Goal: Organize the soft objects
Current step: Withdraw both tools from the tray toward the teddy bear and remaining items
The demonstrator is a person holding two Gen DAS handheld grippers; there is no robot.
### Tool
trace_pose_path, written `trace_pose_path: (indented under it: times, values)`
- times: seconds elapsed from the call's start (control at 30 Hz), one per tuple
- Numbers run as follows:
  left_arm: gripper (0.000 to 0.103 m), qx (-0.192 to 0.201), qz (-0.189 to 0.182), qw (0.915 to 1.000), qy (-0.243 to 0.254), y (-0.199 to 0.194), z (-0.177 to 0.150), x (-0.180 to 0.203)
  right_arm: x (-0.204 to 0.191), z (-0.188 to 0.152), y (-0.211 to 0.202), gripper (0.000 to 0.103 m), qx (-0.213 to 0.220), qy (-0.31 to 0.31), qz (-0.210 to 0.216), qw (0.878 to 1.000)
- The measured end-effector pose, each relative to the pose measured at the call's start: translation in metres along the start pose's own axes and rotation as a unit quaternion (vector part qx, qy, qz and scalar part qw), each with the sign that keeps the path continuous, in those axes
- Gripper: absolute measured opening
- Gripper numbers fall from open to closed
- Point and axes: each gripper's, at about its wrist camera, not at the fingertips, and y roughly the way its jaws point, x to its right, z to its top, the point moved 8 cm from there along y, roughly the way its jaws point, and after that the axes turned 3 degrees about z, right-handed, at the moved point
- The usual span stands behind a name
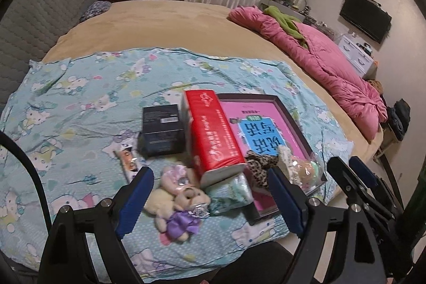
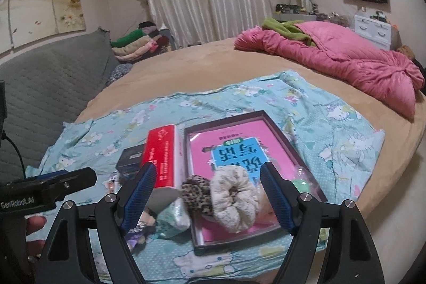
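A dark tray [image 1: 286, 108] [image 2: 239, 116] lined with a pink book lies on the Hello Kitty cloth. In it lie a leopard scrunchie [image 1: 259, 164] [image 2: 198, 190], a cream scrunchie [image 2: 235, 200] and a bagged pastel toy [image 1: 306, 169]. A red tissue pack [image 1: 213, 135] [image 2: 162, 159] leans left of the tray. A small teddy bear [image 1: 178, 204] and a green wipes pack [image 1: 231, 192] [image 2: 173, 216] lie in front. My left gripper [image 1: 210, 198] is open above the bear. My right gripper [image 2: 207, 196] is open above the scrunchies; it also shows in the left wrist view [image 1: 348, 175].
A black box [image 1: 162, 129] and a small snack packet [image 1: 127, 159] lie left of the tissue pack. A pink quilt [image 1: 319, 57] [image 2: 332, 60] lies across the far right of the bed. A grey sofa [image 2: 48, 87] stands left.
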Motion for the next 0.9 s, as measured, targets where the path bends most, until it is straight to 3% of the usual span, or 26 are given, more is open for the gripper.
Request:
trace_pose_path:
  times: [0.43,0.9]
  values:
    - [0.087,0.005,0.029,0.9978,-0.059,-0.014,0.004,-0.073,-0.049,-0.009,0.001,0.081,-0.012,-0.04,0.037,0.998]
    - [0.087,-0.025,0.033,0.9937,-0.104,0.027,-0.027,-0.121,-0.114,-0.065,0.049,0.081,-0.084,-0.101,0.08,0.988]
